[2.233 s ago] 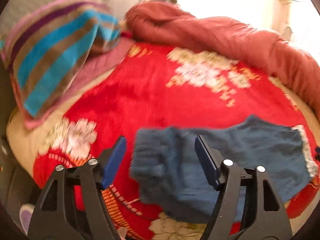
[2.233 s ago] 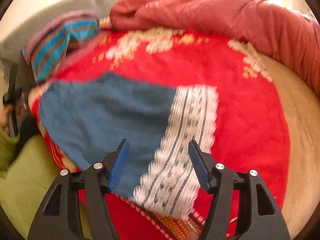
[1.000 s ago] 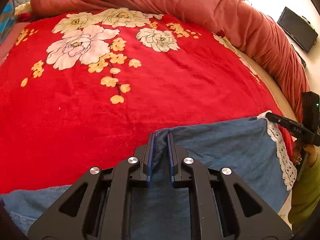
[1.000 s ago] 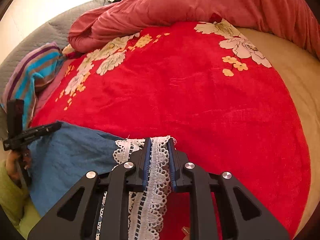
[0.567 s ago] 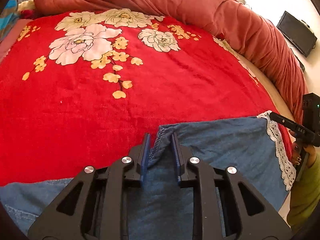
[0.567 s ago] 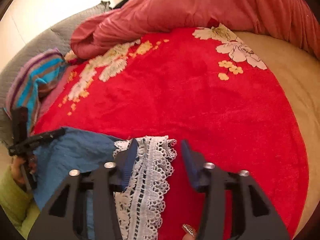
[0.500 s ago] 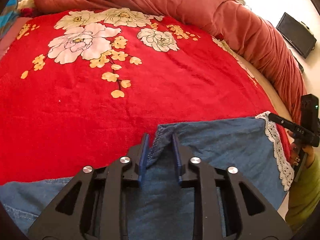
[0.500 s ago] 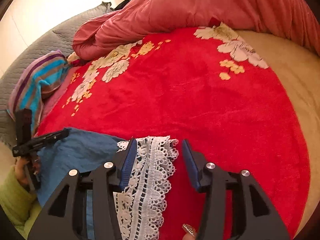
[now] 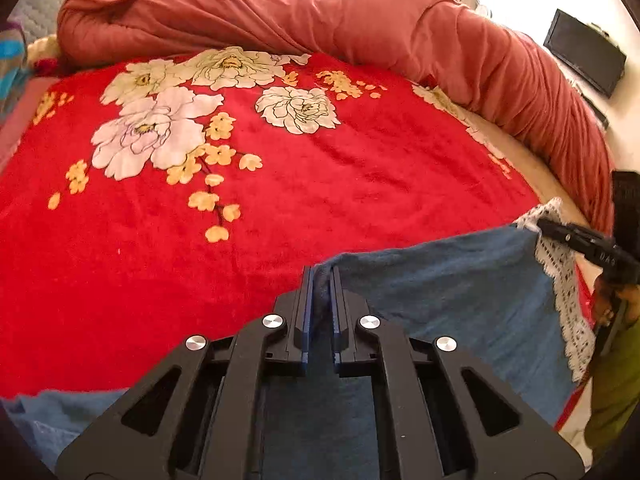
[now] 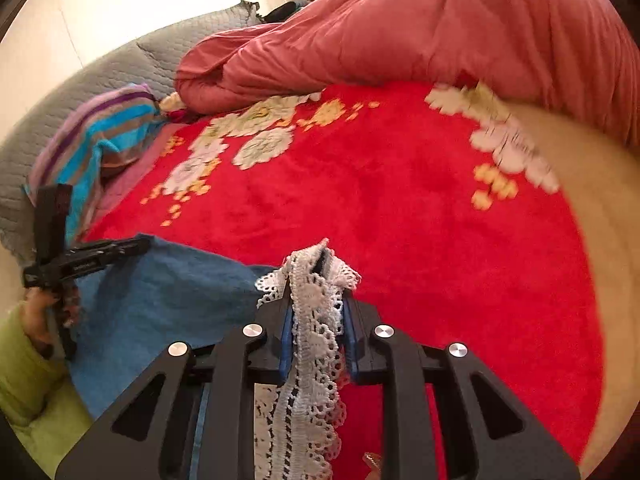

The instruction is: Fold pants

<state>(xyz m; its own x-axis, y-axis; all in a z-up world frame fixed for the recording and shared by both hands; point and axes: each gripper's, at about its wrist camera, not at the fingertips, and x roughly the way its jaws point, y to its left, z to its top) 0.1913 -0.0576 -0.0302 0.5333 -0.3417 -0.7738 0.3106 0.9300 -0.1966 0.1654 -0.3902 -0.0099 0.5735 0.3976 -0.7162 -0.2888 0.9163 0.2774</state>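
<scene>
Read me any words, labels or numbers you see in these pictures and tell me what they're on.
"DAS", roughly, small and uncertain: white marking on the side of the right hand-held gripper, seen from the left wrist view.
Unreadable: a faint white marking on the side of the left hand-held gripper, too blurred.
No text on the pants or the red blanket.

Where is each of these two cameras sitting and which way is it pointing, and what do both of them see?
Left wrist: on the left gripper, looking along its fingers across the red floral blanket at the rust duvet; fingers shut on the blue pants.
Right wrist: on the right gripper, looking up the bed toward the striped cloth; fingers shut on the pants' lace hem.
Shared: blanket, duvet, pants, and each shows the other gripper and the lime-green sleeve.
</scene>
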